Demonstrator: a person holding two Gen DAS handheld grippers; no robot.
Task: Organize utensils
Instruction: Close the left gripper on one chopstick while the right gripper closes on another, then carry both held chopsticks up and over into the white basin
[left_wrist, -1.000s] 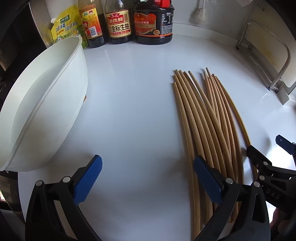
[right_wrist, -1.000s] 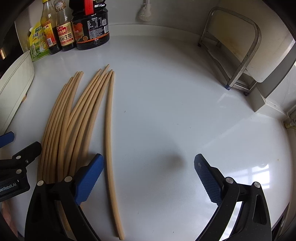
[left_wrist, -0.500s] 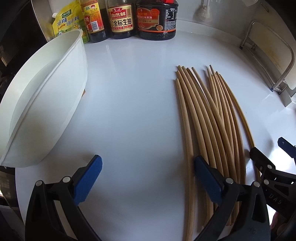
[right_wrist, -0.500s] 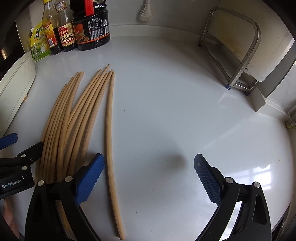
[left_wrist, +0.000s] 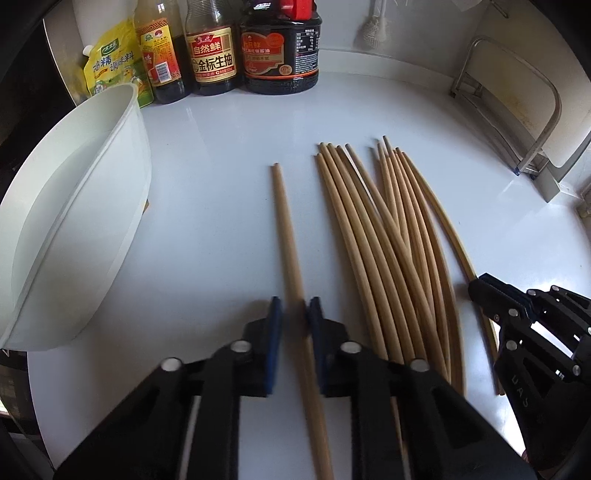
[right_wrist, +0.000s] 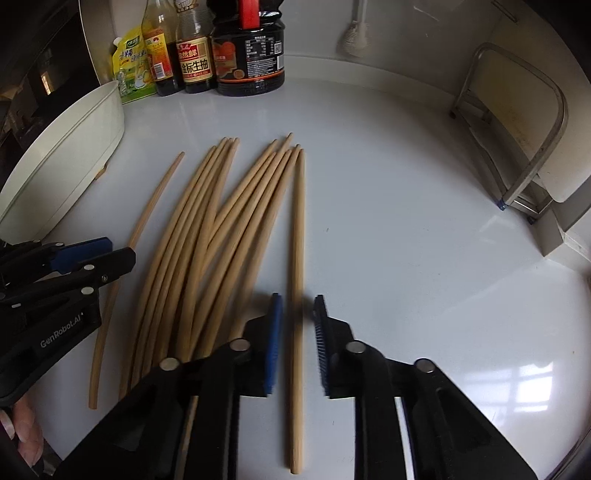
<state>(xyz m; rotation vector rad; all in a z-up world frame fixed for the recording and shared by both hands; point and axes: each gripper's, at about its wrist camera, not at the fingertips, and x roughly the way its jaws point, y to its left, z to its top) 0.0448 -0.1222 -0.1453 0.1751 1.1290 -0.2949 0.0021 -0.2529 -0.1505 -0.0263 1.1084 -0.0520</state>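
Several long bamboo chopsticks (left_wrist: 388, 243) lie in a loose bundle on the white counter (left_wrist: 221, 147); the bundle also shows in the right wrist view (right_wrist: 221, 229). My left gripper (left_wrist: 294, 314) is shut on one chopstick (left_wrist: 286, 229), pulled left of the bundle. My right gripper (right_wrist: 298, 314) has its jaws nearly closed around the rightmost chopstick (right_wrist: 297, 229), with a small gap on the right side. Each gripper shows in the other's view, the right (left_wrist: 517, 314) and the left (right_wrist: 74, 269).
A large white bowl (left_wrist: 74, 206) stands at the left. Sauce bottles (left_wrist: 214, 48) and a yellow pouch (left_wrist: 110, 62) line the back wall. A metal rack (left_wrist: 517, 110) stands at the right. A brush (left_wrist: 369, 26) hangs on the wall.
Both grippers were wide open; the left has closed on one chopstick and drawn it left of the bundle, the right has narrowed around the rightmost chopstick.
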